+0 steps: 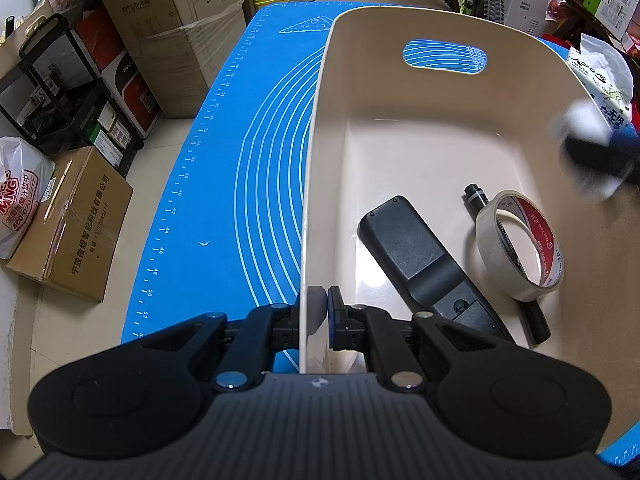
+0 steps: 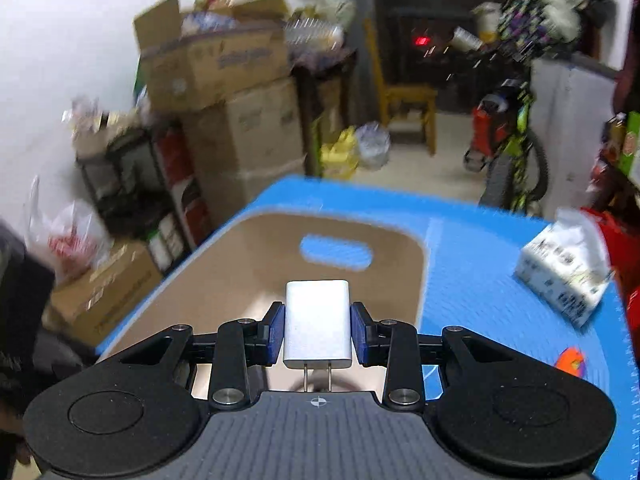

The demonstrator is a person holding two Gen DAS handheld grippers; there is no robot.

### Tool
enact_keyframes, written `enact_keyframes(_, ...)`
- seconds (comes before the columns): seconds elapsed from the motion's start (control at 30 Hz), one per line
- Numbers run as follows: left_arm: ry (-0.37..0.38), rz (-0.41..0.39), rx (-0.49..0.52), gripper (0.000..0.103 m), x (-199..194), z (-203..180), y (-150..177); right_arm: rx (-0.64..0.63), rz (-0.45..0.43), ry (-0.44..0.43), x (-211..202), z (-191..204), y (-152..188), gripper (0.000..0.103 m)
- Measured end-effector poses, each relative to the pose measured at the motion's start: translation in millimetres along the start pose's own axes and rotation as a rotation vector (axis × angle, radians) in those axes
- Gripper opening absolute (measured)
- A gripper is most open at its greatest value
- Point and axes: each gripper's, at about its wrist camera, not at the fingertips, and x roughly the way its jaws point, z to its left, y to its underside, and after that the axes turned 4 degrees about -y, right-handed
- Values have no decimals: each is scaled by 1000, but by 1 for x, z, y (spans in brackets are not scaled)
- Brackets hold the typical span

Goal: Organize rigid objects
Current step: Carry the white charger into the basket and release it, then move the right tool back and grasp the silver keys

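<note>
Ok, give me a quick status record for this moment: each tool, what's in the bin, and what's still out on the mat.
left tool: shut on the beige bin side wall
right tool: shut on a white charger plug, above the bin, prongs facing the camera
in bin: black remote, masking tape roll, black cylindrical item partly under the tape
on blue mat: tissue pack, small orange item (too blurred to identify)

My way into the bin (image 1: 400, 152) is open at its far half; remote (image 1: 416, 256) and tape (image 1: 520, 240) crowd the near floor.
</note>
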Motion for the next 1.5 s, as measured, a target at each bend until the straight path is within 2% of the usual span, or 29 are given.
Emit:
enact_keyframes(0.2, -2, 0, 1, 10, 0, -1, 0, -53, 177, -32, 30, 13, 18, 43)
enact_keyframes(0.5, -4, 0, 4, 10, 1, 0, -1, -153, 291, -57, 40, 29, 33, 44)
enact_keyframes(0.57, -3, 0, 4, 10, 1, 1, -1, -168, 303, -53, 41, 31, 35, 49)
enact_keyframes(0.77, -4, 0, 4, 10, 1, 1, -2, -120, 270, -107, 29, 24, 28, 64)
enact_keyframes(0.8, -3, 0, 4, 10, 1, 1, -3, -116, 258, -114, 25, 23, 26, 68)
enact_keyframes(0.83, -3, 0, 4, 10, 1, 1, -3, -110, 248, -111, 22, 22, 22, 78)
enact_keyframes(0.9, -3, 0, 4, 10, 1, 1, -3, -84, 204, -104, 9, 17, 15, 83)
enact_keyframes(1.07, -3, 0, 3, 10, 2, 1, -3, 0, 125, -85, -16, -10, 0, 83)
enact_keyframes(1.23, -4, 0, 4, 10, 2, 0, -3, 48, 67, -7, -37, -44, -5, 83)
enact_keyframes(1.4, -4, 0, 4, 10, 2, 1, -3, 84, 60, 111, -41, -85, 2, 83)
enact_keyframes(1.5, -4, 0, 4, 10, 2, 0, -3, 109, 98, 165, -33, -105, 13, 83)
